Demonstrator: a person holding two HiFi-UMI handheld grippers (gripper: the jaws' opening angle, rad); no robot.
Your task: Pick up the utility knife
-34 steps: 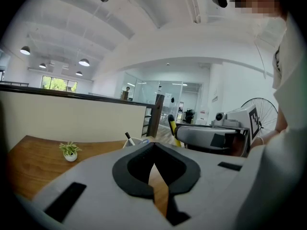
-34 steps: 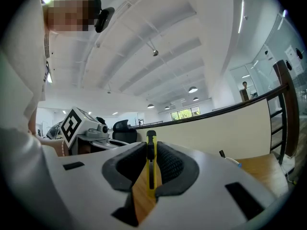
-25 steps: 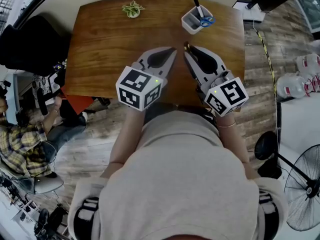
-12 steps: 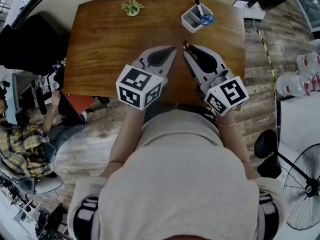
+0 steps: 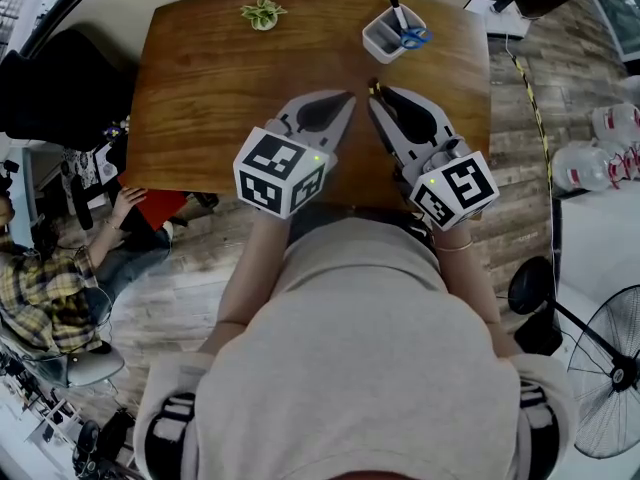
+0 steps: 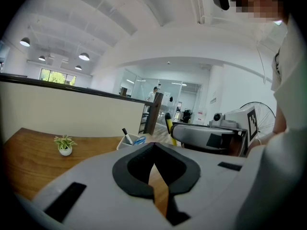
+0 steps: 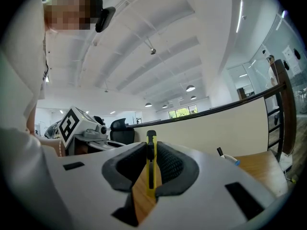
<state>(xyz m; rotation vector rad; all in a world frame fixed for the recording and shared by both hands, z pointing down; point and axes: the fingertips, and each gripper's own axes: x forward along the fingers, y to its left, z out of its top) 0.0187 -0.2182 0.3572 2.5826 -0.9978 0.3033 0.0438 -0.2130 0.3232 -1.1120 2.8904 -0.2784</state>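
A yellow utility knife (image 7: 151, 178) with a black slider stands upright between the jaws of my right gripper (image 7: 150, 145), which is shut on it. In the head view the right gripper (image 5: 376, 95) hovers level over the middle of the wooden table (image 5: 210, 88), and only the knife's tip (image 5: 372, 88) shows at its jaws. My left gripper (image 5: 346, 99) sits just left of it, jaws closed on nothing. From the left gripper view (image 6: 154, 147) the knife's yellow end (image 6: 169, 125) sticks up from the right gripper's nose.
A white pen holder (image 5: 392, 38) with blue scissors and a marker stands at the table's far right. A small potted plant (image 5: 262, 13) sits at the far edge. A seated person (image 5: 50, 278) and a red object are on the floor at left; a fan (image 5: 610, 388) stands at right.
Both grippers have stayed where they were, with the knife still in the right one. The seated person's hand at the left has shifted a little.
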